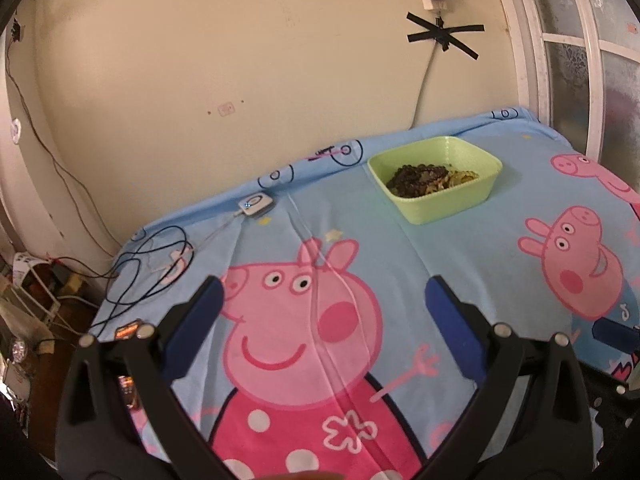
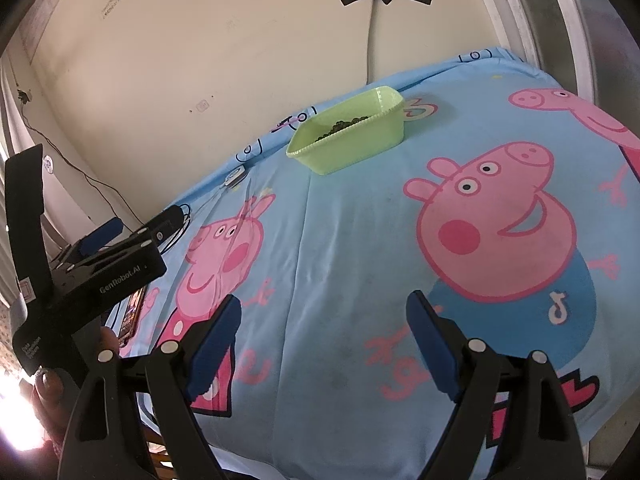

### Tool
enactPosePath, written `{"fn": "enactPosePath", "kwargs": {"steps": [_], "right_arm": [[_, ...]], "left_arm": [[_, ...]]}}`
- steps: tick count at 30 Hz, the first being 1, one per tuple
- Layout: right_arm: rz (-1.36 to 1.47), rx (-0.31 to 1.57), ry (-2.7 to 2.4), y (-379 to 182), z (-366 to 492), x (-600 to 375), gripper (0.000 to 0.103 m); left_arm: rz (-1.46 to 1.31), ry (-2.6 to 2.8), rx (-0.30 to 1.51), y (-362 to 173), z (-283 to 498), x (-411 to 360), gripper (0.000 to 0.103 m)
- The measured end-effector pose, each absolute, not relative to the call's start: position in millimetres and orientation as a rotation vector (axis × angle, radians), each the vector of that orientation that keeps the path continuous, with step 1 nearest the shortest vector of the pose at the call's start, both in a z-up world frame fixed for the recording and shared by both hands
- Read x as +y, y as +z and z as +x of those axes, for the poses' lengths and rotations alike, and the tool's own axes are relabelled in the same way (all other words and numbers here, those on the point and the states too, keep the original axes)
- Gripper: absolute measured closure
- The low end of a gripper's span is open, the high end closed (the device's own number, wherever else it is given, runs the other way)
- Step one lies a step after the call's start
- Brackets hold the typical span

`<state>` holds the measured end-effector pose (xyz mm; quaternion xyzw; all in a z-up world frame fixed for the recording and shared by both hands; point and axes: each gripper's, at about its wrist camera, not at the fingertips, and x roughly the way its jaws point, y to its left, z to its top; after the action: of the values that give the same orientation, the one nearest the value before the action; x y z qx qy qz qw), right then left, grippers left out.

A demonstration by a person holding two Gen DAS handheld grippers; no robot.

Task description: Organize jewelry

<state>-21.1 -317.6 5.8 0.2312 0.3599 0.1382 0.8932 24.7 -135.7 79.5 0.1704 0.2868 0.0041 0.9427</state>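
A light green plastic tub (image 1: 436, 184) sits at the far side of the table on the blue cartoon-pig cloth. It holds a heap of dark beaded jewelry (image 1: 418, 178) with some yellowish pieces beside it. In the right wrist view the same tub (image 2: 348, 136) shows only dark beads (image 2: 344, 125) above its rim. My left gripper (image 1: 324, 300) hovers open over the near part of the cloth, nothing between its blue pads. My right gripper (image 2: 324, 316) is open too, empty, well short of the tub. The left gripper's body (image 2: 100, 264) appears at the left of the right wrist view.
A small white device (image 1: 256, 203) with a cord and tangled black wires (image 1: 148, 264) lie at the table's left edge. A phone (image 2: 134, 312) lies near the left corner. A wall stands behind the table, a window frame (image 1: 560, 60) to the right. Clutter fills the floor at left.
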Motion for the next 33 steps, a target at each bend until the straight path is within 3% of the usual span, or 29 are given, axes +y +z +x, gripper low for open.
{"fn": "enactPosePath", "kwargs": {"steps": [33], "right_arm": [[0.535,0.786,0.31,-15.2,-6.3,-318.4,0.042]], "left_arm": [[0.399,0.023,0.635,51.2,47.5,-139.5,0.006]]}}
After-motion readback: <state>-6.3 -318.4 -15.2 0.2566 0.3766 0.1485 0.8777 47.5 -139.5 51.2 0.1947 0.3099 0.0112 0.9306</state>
